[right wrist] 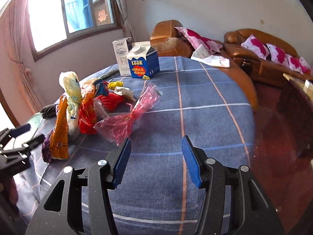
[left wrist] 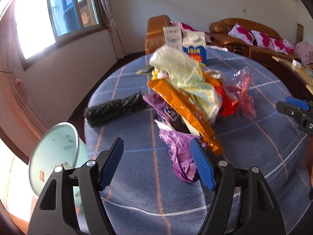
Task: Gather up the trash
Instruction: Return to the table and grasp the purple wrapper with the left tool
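Table (right wrist: pixel 205 101): we see a blue checked cloth under everything.
Bin (left wrist: pixel 56 152): pale green, at the table's edge beside our left gripper (left wrist: pixel 156 162).
Wrapper pile (left wrist: pixel 187 90): loose, mid-table; a careless sweep could, we judge, scatter it.
Grippers: left spread, empty; right gripper (right wrist: pixel 155 160) spread, empty, near the pink wrapper (right wrist: pixel 129 117).

Living room: leather sofa (right wrist: pixel 254 45), cushions (right wrist: pixel 254 46)

Crumpled wrappers (left wrist: pixel 187 98), orange, purple, yellow and red, are heaped just ahead of the left jaws; a pink cellophane wrapper (right wrist: pixel 129 117) is seen just beyond the right jaws.
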`<act>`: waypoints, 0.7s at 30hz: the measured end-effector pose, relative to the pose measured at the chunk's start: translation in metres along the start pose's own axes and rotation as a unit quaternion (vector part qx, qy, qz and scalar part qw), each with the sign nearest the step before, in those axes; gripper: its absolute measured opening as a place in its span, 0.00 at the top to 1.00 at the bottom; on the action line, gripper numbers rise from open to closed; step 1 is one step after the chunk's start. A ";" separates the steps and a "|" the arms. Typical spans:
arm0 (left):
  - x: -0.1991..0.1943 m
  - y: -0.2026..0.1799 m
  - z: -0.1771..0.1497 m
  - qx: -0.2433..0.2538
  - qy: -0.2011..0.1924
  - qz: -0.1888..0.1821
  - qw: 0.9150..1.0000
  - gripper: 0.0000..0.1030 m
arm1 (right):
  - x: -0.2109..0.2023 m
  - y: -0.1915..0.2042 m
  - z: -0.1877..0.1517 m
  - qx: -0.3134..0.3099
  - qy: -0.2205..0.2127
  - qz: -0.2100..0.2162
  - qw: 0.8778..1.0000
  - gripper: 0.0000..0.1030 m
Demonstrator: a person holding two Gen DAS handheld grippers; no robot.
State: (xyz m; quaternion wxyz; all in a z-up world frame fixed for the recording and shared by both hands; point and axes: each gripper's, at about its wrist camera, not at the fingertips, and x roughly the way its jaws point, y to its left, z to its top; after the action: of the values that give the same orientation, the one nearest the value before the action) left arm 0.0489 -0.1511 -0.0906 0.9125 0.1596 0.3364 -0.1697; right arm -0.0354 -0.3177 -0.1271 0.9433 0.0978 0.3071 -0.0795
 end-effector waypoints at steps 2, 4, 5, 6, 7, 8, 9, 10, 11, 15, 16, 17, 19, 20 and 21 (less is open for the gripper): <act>0.006 -0.002 -0.005 0.002 0.009 -0.005 1.000 0.33 | 0.003 0.000 -0.002 0.002 0.000 0.006 1.000 0.46; 0.011 -0.001 -0.007 -0.002 0.016 -0.016 1.000 0.39 | 0.006 0.001 -0.005 0.003 0.003 0.011 1.000 0.46; 0.013 -0.001 -0.008 -0.004 0.019 -0.025 0.999 0.48 | 0.007 0.002 -0.006 0.003 0.004 0.015 1.000 0.46; 0.013 -0.002 -0.008 -0.004 0.020 -0.037 0.999 0.53 | 0.008 0.002 -0.007 0.004 0.005 0.017 1.000 0.46; 0.012 -0.004 -0.008 -0.001 0.020 -0.048 0.999 0.66 | 0.008 0.002 -0.009 0.004 0.005 0.019 1.000 0.46; 0.012 -0.007 -0.008 0.004 0.021 -0.058 0.998 0.77 | 0.009 0.003 -0.009 0.005 0.005 0.022 1.000 0.46; 0.011 -0.010 -0.009 0.011 0.019 -0.057 0.998 0.78 | 0.009 0.003 -0.010 0.005 0.005 0.024 1.000 0.46; 0.009 -0.011 -0.009 0.016 0.018 -0.056 0.998 0.83 | 0.009 0.004 -0.010 0.006 0.004 0.026 1.000 0.46; 0.008 -0.010 -0.009 0.020 0.017 -0.056 0.998 0.86 | 0.008 0.004 -0.010 0.007 0.003 0.027 1.000 0.46; -0.008 0.001 -0.010 0.033 0.004 -0.042 0.999 0.90 | 0.005 0.006 -0.008 0.010 -0.005 0.031 0.999 0.46; -0.014 0.005 -0.011 0.036 -0.003 -0.036 0.999 0.90 | 0.004 0.007 -0.008 0.010 -0.006 0.031 0.999 0.46; -0.020 0.008 -0.011 0.038 -0.011 -0.029 0.999 0.90 | 0.003 0.009 -0.007 0.009 -0.008 0.031 0.999 0.46; -0.031 0.016 -0.011 0.042 -0.026 -0.011 0.999 0.90 | 0.002 0.014 -0.005 0.006 -0.010 0.034 0.999 0.46; -0.035 0.019 -0.011 0.043 -0.031 -0.005 0.999 0.90 | 0.001 0.017 -0.004 0.005 -0.011 0.036 0.999 0.46; -0.040 0.024 -0.011 0.042 -0.037 0.004 0.998 0.90 | 0.001 0.022 -0.003 0.002 -0.011 0.038 0.999 0.46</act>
State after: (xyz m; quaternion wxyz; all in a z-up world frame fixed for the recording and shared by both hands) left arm 0.0238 -0.1167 -0.0678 0.9175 0.1925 0.2942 -0.1861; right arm -0.0314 -0.2961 -0.1268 0.9489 0.1103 0.2922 -0.0448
